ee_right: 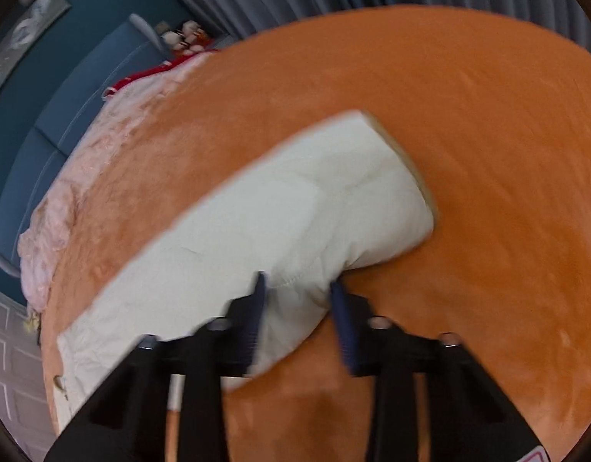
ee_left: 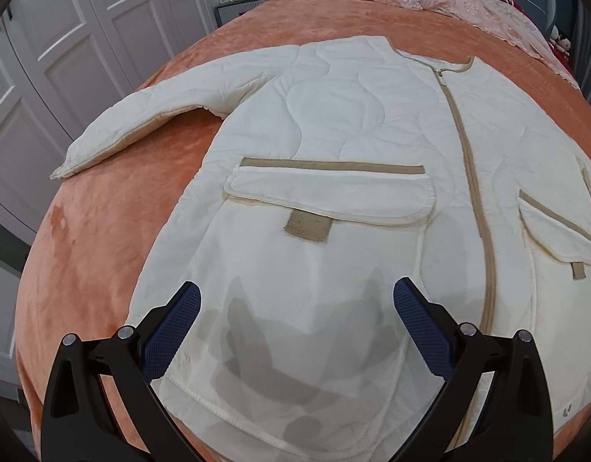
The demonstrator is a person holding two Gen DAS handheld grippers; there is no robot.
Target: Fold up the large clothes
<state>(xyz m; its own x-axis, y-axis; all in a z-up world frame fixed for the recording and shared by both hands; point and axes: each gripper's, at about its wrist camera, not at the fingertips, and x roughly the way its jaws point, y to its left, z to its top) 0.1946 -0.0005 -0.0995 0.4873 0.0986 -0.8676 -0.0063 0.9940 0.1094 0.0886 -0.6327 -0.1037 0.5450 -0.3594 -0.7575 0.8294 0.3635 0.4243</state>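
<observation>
Two grippers are working over a cream quilted jacket (ee_left: 353, 161) that is lying front-up and zipped on an orange bedspread (ee_left: 95, 238), its body spread flat and one sleeve (ee_left: 149, 123) reaching out to the side. The left gripper (ee_left: 297, 300) is hanging just above the lower hem with its jaws spread wide and gripping nothing, its shadow falling on the fabric below. The right gripper (ee_right: 297, 285) is sitting at the other sleeve (ee_right: 295, 223), its blue pads (ee_right: 258, 300) standing on either side of a bunched ridge of the padding with a moderate gap; the view is blurring, so I cannot tell whether the pads are actually pinching the cloth. The main risk, as I am judging it, is coming from that uncertain hold: the thick padding is likely springing back, so a shallow bite could be slipping off partway through a fold and dropping the sleeve crooked. The plush spread could also be getting caught with the sleeve, and with the left jaws free nothing is pinning the body against dragging
</observation>
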